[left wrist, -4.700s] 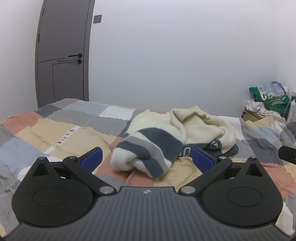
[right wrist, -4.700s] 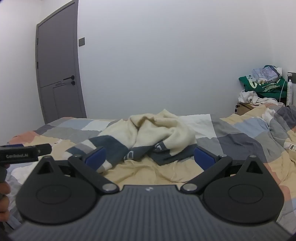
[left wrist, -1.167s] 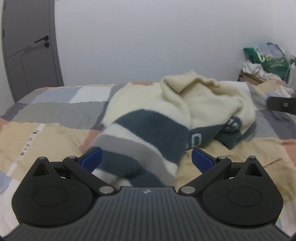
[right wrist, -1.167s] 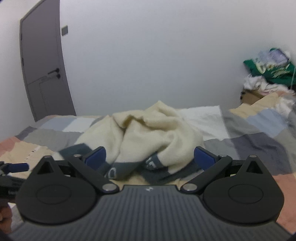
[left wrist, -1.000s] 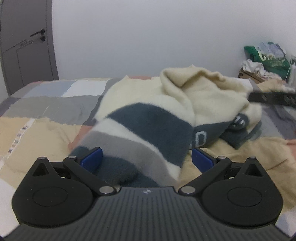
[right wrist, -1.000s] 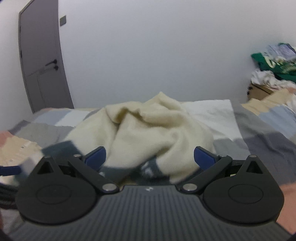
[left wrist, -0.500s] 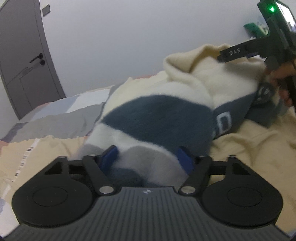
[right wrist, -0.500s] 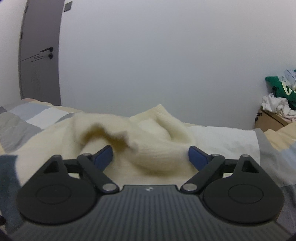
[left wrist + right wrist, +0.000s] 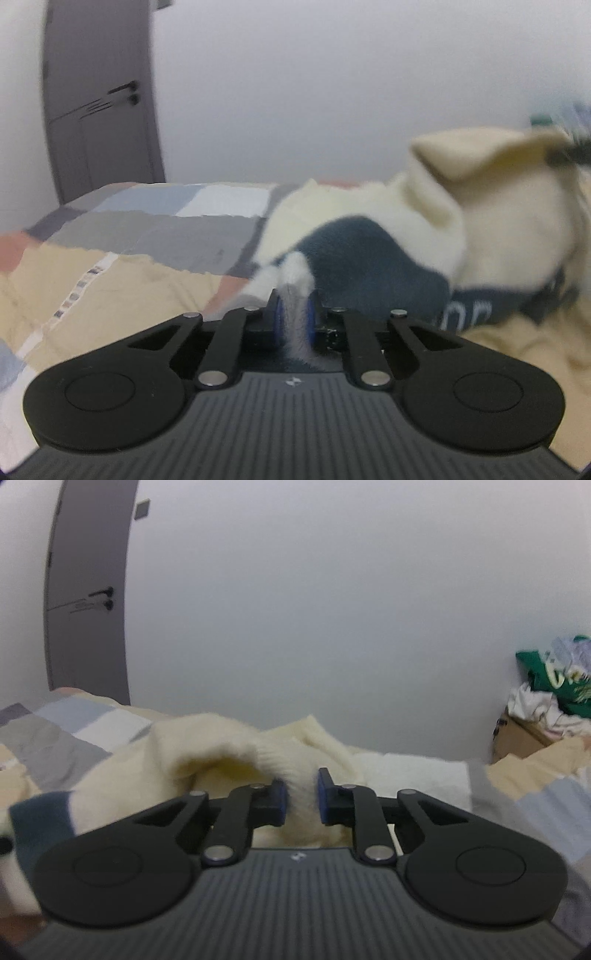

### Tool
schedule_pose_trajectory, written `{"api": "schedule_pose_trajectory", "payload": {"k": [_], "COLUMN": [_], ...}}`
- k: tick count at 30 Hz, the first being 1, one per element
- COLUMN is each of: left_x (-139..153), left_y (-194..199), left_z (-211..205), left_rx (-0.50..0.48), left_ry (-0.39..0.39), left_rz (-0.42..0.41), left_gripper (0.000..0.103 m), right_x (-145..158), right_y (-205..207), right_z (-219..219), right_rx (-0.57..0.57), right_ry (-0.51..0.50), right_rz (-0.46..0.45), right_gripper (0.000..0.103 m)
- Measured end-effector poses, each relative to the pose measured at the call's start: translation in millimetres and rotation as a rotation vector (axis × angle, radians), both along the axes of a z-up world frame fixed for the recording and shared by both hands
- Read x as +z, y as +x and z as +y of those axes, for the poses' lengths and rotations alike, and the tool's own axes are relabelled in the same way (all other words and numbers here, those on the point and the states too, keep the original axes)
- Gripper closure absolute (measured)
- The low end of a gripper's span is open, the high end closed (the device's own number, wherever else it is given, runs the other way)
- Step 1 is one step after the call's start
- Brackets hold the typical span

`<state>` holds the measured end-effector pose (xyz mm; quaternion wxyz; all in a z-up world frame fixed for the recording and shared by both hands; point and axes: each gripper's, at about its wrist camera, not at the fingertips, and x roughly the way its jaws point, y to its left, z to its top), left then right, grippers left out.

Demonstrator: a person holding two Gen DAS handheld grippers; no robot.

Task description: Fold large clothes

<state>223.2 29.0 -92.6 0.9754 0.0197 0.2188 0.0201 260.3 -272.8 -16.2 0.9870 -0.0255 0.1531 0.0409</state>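
A fluffy cream sweater (image 9: 509, 229) with dark blue and grey stripes lies crumpled on the patchwork bed (image 9: 129, 266). My left gripper (image 9: 294, 317) is shut on its grey-and-white striped end, and fabric bulges up between the blue pads. My right gripper (image 9: 302, 797) is shut on a thick fold of the cream part of the sweater (image 9: 221, 760); its jaws stand a little apart around the cloth. The right gripper's dark tip (image 9: 570, 151) shows blurred at the far right of the left wrist view, holding up a cream flap.
A grey door (image 9: 99, 110) stands in the white wall at the back left. A cardboard box (image 9: 524, 734) piled with green and white clothes (image 9: 554, 686) sits beyond the bed's right side. A white patch of bedding (image 9: 417, 771) lies behind the sweater.
Both grippers closed from wide open onto the sweater: the left on the striped end, the right on the cream fold. The cream part has been lifted up.
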Motion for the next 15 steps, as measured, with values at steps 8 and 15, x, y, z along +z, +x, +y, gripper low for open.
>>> {"api": "schedule_pose_trajectory", "payload": {"k": [8, 15], "left_x": [47.5, 61.9], "left_y": [-43.5, -72.0], "left_z": [58.2, 101.4], "left_rx": [0.098, 0.171], "left_ry": [-0.189, -0.319], "left_rz": [-0.089, -0.047], "left_gripper": [0.089, 0.090], "right_x": [37.5, 28.9], "right_y": [-99.3, -164.7], "right_z": [-1.7, 12.9], "right_rx": [0.043, 0.117], "right_ry": [0.005, -0.014], "right_rz": [-0.053, -0.018], "right_gripper": [0.088, 0.089]}}
